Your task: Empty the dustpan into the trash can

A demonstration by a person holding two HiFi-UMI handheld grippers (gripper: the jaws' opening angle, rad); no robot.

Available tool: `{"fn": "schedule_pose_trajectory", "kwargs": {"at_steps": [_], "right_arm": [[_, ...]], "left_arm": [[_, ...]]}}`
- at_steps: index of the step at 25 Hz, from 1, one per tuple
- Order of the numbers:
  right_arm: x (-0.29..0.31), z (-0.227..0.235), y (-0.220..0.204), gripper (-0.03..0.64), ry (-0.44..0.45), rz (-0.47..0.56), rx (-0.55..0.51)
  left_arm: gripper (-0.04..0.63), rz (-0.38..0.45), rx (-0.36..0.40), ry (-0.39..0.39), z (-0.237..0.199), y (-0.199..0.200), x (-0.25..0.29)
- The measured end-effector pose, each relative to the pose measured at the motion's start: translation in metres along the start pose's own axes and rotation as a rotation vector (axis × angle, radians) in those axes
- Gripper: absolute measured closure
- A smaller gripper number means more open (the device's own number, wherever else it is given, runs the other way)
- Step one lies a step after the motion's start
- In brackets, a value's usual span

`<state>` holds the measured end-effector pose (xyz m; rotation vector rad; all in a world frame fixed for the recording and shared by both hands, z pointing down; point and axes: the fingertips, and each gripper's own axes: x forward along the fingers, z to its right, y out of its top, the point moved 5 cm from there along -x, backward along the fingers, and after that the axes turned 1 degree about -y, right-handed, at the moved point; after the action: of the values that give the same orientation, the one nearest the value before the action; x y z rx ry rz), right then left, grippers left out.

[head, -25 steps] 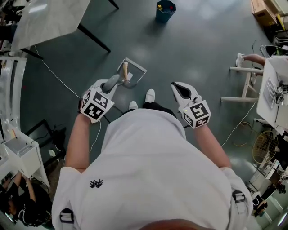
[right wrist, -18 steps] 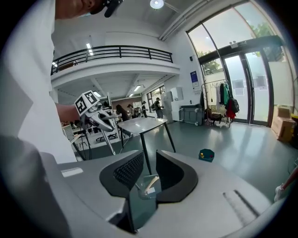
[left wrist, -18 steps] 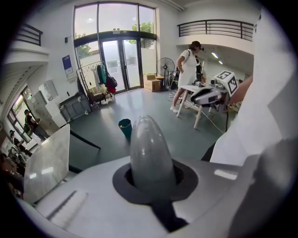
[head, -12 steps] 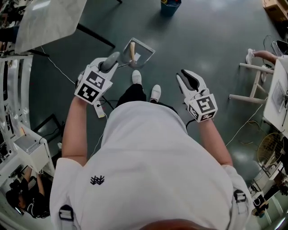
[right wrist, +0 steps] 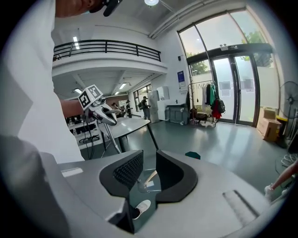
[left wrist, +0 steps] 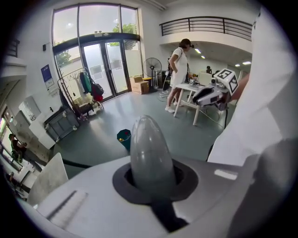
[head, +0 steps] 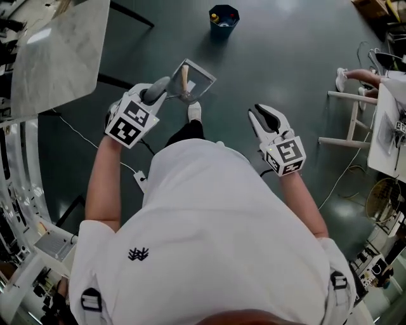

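A blue trash can [head: 223,18] stands on the dark floor far ahead; it is small in the left gripper view [left wrist: 124,137], and only its rim [right wrist: 192,155] shows in the right gripper view. My left gripper [head: 162,89] is shut on the grey handle [left wrist: 150,155] of a clear dustpan [head: 196,77], held above the floor in front of the person. A tan wooden piece [head: 184,77] lies in the pan. My right gripper [head: 268,119] hangs to the right, open and empty; the dustpan [right wrist: 148,181] shows through the gap between its jaws [right wrist: 148,174].
A white table [head: 57,51] with black legs stands at the left. A white shoe [head: 194,112] of the person shows below the pan. White furniture legs [head: 352,120] and cables are at the right. Another person [left wrist: 179,74] stands by a far table.
The person has stepped forward; the white table at the left now fills more of the view. The left gripper, still holding the dustpan, sits higher in the view. The right gripper has barely shifted.
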<state>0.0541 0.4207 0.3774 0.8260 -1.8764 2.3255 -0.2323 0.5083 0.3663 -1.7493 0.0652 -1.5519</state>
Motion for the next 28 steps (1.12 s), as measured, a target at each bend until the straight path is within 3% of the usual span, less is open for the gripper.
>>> {"fn": "schedule_pose_trajectory", "kwargs": {"at_steps": [8,17,28], "right_arm": [[0.068,0.036,0.064,0.551,-0.125,0.044,0.029],[0.101,0.087,0.078,0.551,-0.161,0.024,0.059],[0.136,0.242,0.107,0.551,-0.086,0.021,0.085]], "left_arm": [[0.534,0.019,0.147,-0.08,-0.102,0.053,0.024],[0.534,0.019,0.232,-0.109,-0.184,0.117,0.065],[0.534,-0.086,0.254,-0.118,-0.264,0.235,0.146]]}}
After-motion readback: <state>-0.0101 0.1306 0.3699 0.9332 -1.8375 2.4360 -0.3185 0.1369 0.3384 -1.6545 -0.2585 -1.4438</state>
